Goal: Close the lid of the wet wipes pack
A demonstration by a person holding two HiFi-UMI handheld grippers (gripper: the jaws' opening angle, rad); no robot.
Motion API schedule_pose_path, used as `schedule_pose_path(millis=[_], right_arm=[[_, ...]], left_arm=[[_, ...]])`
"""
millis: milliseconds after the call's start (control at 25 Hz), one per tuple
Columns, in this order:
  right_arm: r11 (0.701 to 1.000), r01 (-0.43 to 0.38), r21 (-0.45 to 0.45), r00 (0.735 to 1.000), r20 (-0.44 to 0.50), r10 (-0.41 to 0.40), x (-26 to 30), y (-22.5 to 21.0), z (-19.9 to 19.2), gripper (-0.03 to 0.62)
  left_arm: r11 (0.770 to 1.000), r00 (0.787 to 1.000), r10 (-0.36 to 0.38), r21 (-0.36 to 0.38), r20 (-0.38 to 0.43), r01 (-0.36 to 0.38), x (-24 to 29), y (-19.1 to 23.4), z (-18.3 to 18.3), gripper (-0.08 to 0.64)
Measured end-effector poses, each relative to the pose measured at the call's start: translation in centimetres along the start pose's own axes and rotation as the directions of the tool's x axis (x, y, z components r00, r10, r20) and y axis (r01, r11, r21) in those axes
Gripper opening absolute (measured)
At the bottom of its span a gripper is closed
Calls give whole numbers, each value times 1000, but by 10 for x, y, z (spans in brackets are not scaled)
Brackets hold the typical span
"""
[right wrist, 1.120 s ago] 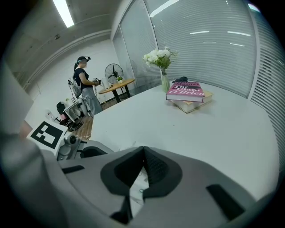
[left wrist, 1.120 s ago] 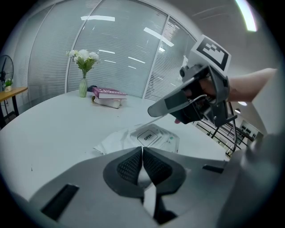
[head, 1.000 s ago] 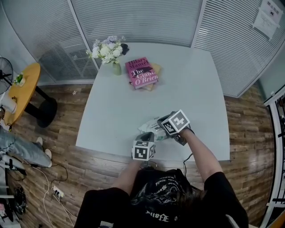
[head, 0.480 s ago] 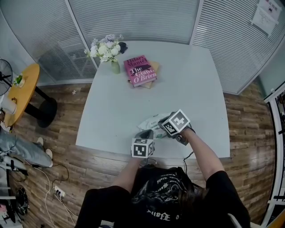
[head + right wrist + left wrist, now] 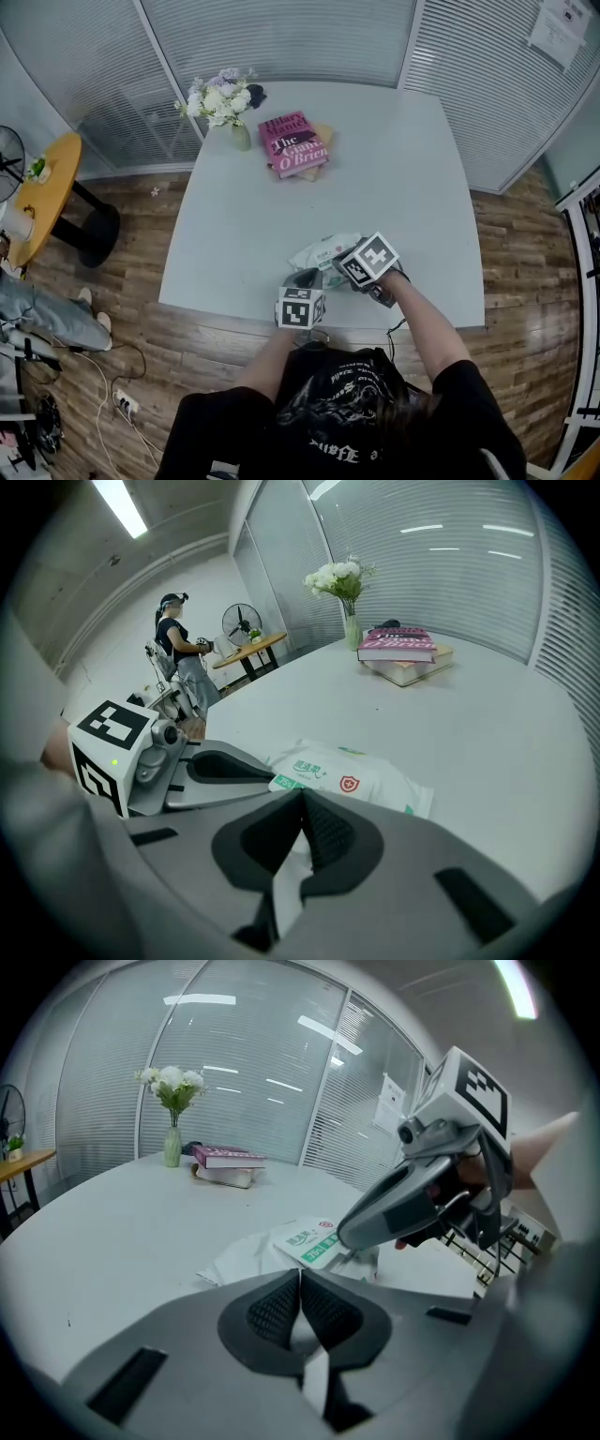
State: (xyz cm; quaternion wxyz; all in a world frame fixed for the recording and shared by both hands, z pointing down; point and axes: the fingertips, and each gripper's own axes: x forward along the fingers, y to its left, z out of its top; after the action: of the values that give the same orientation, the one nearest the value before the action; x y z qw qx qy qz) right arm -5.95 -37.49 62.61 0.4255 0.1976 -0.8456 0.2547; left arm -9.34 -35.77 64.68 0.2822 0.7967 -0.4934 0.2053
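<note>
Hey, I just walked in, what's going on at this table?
A person at the white table holds a two-jaw gripper in each hand over a wet wipes pack lying near the table's close edge. The left gripper and the right gripper both have jaws together, gripping nothing. The right one's tip seems to press on the pack, the left sits beside it. Whether the lid is shut cannot be seen.

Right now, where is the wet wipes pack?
Head view: the wet wipes pack lies by the table's near edge, just ahead of the left gripper and right gripper.
</note>
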Motion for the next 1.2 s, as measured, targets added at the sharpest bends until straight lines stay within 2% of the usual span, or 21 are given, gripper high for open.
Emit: schedule_pose_path(millis=[480,760,1000,1200], right_arm=[[999,40,17,999,-38,-39,7,-4,-6,0],[997,68,-28,994,-89,-70,16,-3,-17,0],[999,17,43,998,-68,-14,16,-5,-16,0],[997,3,78,996,-86,4,18,-6,-17,0]], left_arm=[[1000,1000,-10,-4,11,10,0,0,0,8],[998,997,-39,-46,62,42,-5,-1,0,8],[998,997,-47,-37,58,50,-4,-1,1,8],[997,997,-62,-45,54,64,-4,-1,0,8]])
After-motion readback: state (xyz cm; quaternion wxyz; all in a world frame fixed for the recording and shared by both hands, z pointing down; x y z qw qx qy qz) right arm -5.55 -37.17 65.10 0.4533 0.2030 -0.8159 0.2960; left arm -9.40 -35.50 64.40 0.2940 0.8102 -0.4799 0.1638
